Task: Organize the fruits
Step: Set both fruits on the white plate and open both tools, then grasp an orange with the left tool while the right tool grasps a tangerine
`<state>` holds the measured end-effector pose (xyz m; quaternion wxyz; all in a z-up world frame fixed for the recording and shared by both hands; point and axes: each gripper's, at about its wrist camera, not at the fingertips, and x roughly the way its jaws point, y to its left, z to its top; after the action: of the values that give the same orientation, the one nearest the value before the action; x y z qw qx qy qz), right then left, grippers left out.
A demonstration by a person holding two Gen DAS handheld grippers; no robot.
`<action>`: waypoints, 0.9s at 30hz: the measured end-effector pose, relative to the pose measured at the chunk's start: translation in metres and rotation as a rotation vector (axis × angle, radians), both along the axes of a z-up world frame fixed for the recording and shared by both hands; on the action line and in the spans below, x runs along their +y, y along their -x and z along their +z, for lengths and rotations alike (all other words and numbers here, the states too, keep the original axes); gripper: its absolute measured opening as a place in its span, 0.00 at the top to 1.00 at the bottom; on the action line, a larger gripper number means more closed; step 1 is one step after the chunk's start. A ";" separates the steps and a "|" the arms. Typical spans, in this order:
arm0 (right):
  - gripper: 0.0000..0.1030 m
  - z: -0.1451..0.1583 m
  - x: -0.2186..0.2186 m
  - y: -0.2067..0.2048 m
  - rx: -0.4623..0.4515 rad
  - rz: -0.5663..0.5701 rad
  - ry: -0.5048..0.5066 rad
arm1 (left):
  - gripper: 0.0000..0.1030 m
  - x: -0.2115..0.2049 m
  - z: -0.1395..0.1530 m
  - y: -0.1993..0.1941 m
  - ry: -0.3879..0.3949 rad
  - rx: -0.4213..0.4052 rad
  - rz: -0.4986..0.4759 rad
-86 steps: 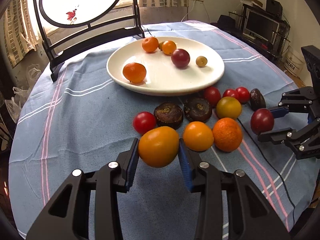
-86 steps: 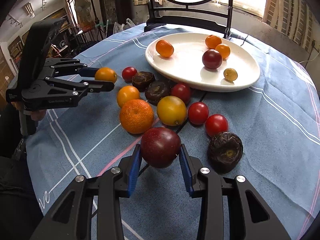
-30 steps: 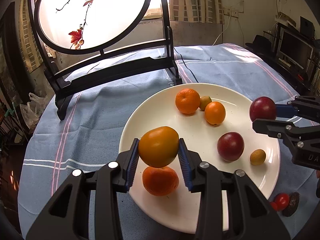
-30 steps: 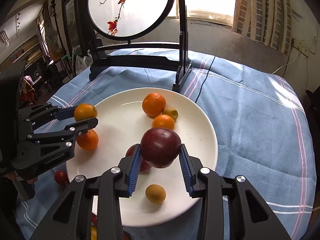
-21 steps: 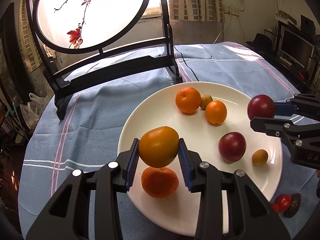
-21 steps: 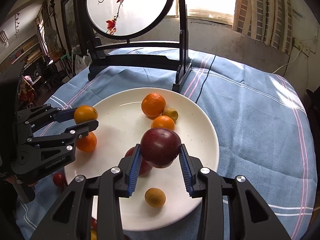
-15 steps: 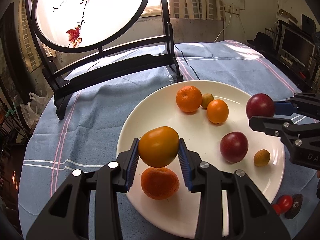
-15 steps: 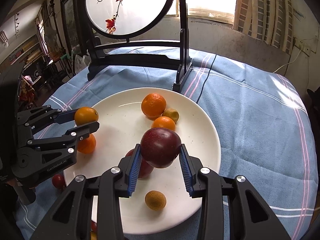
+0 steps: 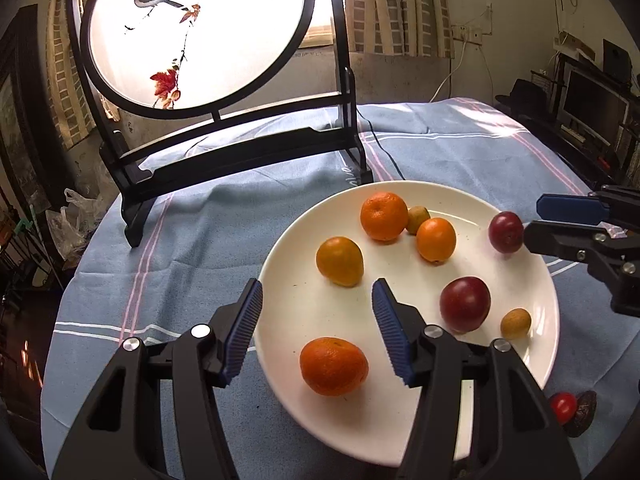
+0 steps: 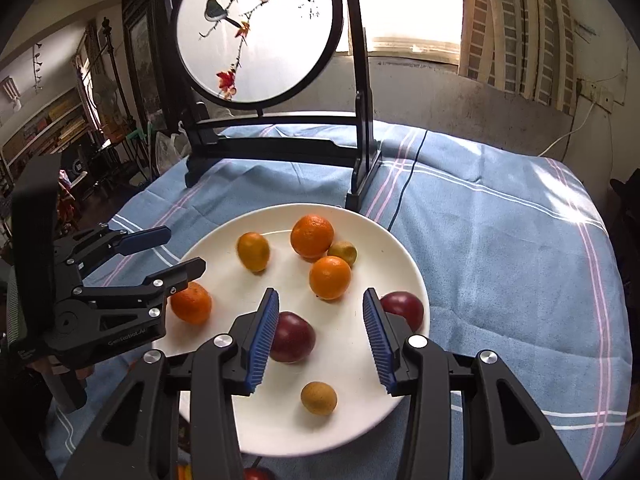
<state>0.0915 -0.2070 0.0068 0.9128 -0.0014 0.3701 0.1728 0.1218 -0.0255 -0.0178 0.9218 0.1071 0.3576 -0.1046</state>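
Note:
A white plate [image 9: 304, 312] [image 10: 404, 264] on the blue cloth holds several fruits. My left gripper [image 9: 316, 328] is open and empty above the plate's near left rim; the yellow-orange fruit [image 9: 340, 262] [image 10: 253, 251] lies on the plate just beyond it. An orange [image 9: 334, 366] sits below the gripper. My right gripper [image 10: 320, 336] is open and empty; the dark red plum [image 9: 506, 232] [image 10: 404, 308] lies on the plate's right edge by its right finger. A second plum [image 10: 292, 336] [image 9: 465, 304] lies behind its left finger.
A black-framed round painted screen [image 9: 192, 36] [image 10: 260, 32] stands on the table behind the plate. A red tomato [image 9: 563, 408] and a dark fruit [image 9: 582, 420] lie on the cloth by the plate's near right. A thin cable [image 10: 404, 188] runs across the cloth.
Both grippers have opened. The yellow-orange fruit left the left gripper and the dark red plum left the right gripper; both now lie on the plate.

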 end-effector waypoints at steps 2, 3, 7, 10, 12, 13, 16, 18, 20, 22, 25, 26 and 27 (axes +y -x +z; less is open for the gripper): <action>0.56 0.009 0.001 0.021 -0.013 0.030 -0.009 | 0.44 0.009 0.009 0.012 0.011 -0.017 -0.007; 0.56 0.012 0.003 0.033 -0.015 0.057 -0.014 | 0.40 0.013 0.013 0.021 0.012 -0.029 -0.013; 0.51 0.007 0.019 0.094 -0.015 0.171 0.017 | 0.34 0.029 0.024 0.057 0.017 -0.060 -0.034; 0.51 -0.015 0.038 0.135 0.038 0.260 0.039 | 0.33 0.040 0.024 0.082 0.011 -0.053 -0.053; 0.51 -0.032 0.052 0.156 0.087 0.321 0.040 | 0.33 0.049 0.023 0.096 0.014 -0.043 -0.051; 0.51 -0.041 0.058 0.162 0.106 0.335 0.054 | 0.33 0.053 0.021 0.103 0.019 -0.030 -0.054; 0.51 -0.062 0.070 0.165 0.168 0.344 0.053 | 0.32 0.061 0.011 0.124 0.015 0.015 -0.081; 0.51 -0.072 0.075 0.157 0.195 0.323 0.045 | 0.29 0.061 0.005 0.138 -0.009 0.022 -0.104; 0.51 -0.080 0.078 0.149 0.204 0.299 0.025 | 0.27 0.060 0.001 0.150 -0.018 0.024 -0.129; 0.54 -0.084 0.080 0.140 0.202 0.274 0.003 | 0.27 0.056 -0.006 0.159 -0.009 0.059 -0.163; 0.59 -0.080 0.077 0.142 0.182 0.264 -0.006 | 0.26 0.045 -0.020 0.165 -0.038 0.099 -0.210; 0.59 -0.079 0.075 0.146 0.174 0.271 -0.002 | 0.26 0.041 -0.025 0.167 -0.052 0.104 -0.223; 0.59 -0.077 0.071 0.151 0.169 0.276 -0.001 | 0.26 0.036 -0.029 0.168 -0.055 0.112 -0.234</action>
<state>-0.0591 -0.1363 -0.0704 0.8460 -0.0370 0.4418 0.2962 -0.0460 0.0109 -0.0470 0.8786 0.1673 0.3963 -0.2071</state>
